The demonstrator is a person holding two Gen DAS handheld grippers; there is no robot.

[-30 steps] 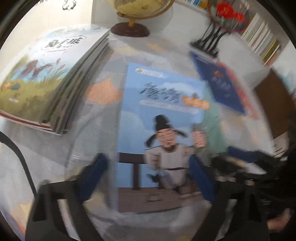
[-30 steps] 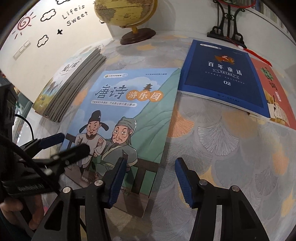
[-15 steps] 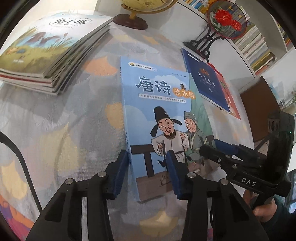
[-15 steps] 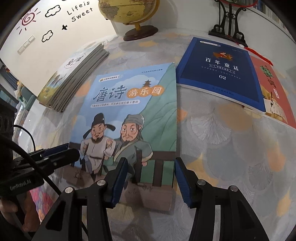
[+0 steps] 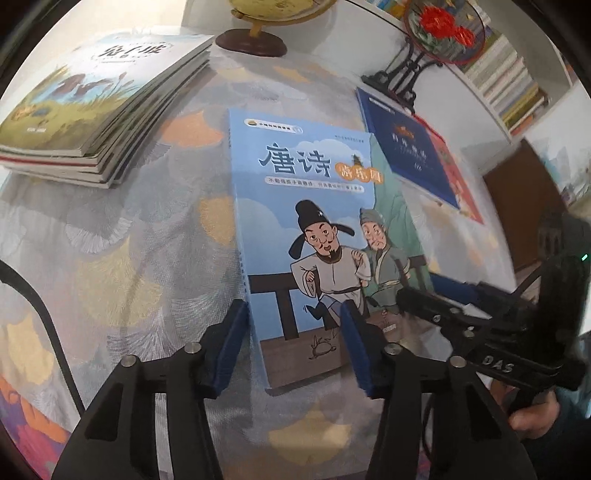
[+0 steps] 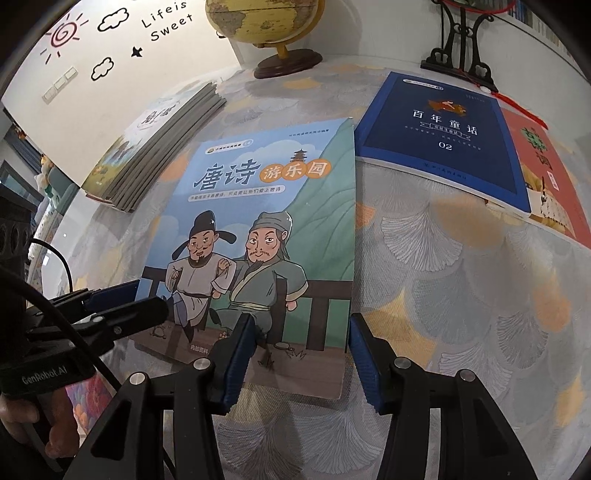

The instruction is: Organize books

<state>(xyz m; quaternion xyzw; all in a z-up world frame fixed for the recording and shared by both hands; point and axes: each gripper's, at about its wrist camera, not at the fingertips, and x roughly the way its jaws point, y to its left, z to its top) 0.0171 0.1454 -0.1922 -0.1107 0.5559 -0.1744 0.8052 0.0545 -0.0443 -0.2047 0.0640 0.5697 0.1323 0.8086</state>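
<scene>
A light blue picture book (image 5: pixel 314 221) (image 6: pixel 266 229) with two cartoon men on its cover lies flat on the patterned tablecloth (image 6: pixel 461 295). My left gripper (image 5: pixel 293 343) straddles the book's near left corner, one finger outside the spine and one over the cover; its jaws are opening and no pad presses the book. It also shows in the right wrist view as the left gripper (image 6: pixel 114 310). My right gripper (image 6: pixel 301 354) stands open astride the near right corner. The left wrist view shows the right gripper (image 5: pixel 439 295) at the book's right side.
A stack of thin books (image 5: pixel 92 110) (image 6: pixel 155 147) lies at the far left. A dark blue book (image 6: pixel 439 136) overlaps a red book (image 6: pixel 546 177) at the far right. A globe (image 6: pixel 273 29) and a fan stand (image 5: pixel 424 44) stand at the back, with bookshelves (image 5: pixel 509 85) behind.
The left gripper's jaws narrowed from wide to around the book's near left corner, then widened a little. The book swung straighter, bringing its near right corner between the right gripper's fingers.
</scene>
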